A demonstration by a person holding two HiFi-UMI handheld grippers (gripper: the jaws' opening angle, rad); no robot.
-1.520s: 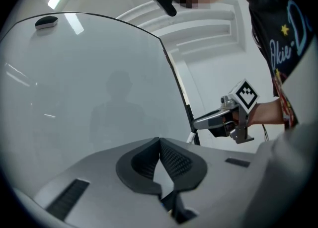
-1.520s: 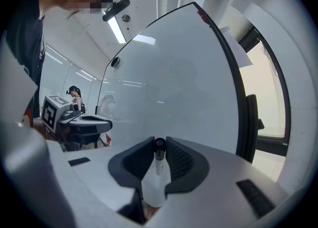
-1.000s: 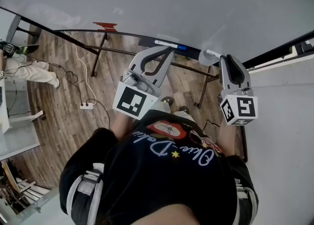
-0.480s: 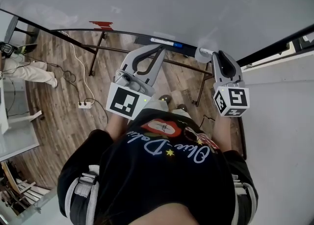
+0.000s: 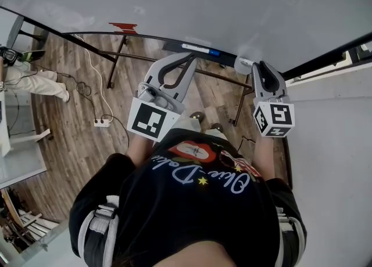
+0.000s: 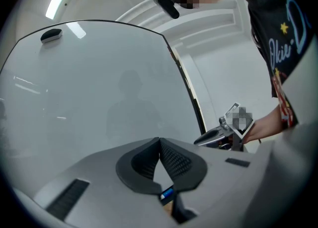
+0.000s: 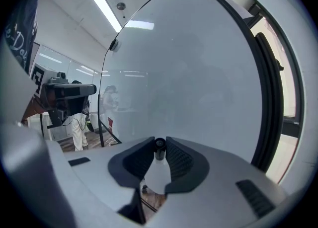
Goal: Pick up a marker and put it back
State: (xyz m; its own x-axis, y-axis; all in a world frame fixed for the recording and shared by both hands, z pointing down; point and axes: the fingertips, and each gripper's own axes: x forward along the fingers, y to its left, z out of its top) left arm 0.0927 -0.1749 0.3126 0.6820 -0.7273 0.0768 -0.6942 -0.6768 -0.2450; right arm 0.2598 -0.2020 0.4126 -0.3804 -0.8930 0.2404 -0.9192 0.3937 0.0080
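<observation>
My right gripper (image 7: 159, 153) is shut on a marker (image 7: 159, 147), a white barrel with a black end that points at the whiteboard (image 7: 189, 73). In the head view the marker (image 5: 243, 63) sticks out left of the right gripper (image 5: 261, 68), just below the board's ledge. A blue and white marker (image 5: 200, 49) lies on that ledge. My left gripper (image 5: 192, 59) hovers just under it with its pads (image 6: 171, 160) touching and nothing between them. A bit of the blue marker (image 6: 167, 192) shows below them.
The whiteboard (image 5: 203, 4) stands on a black metal frame (image 5: 119, 56) over a wood floor. A red object (image 5: 124, 27) sits on the ledge at the left. A small dark object (image 6: 51, 35) clings near the board's top. A power strip (image 5: 103, 124) and cable lie on the floor.
Both grippers have moved slightly up toward the board's ledge. The right one still holds the marker and the left one stays shut.
</observation>
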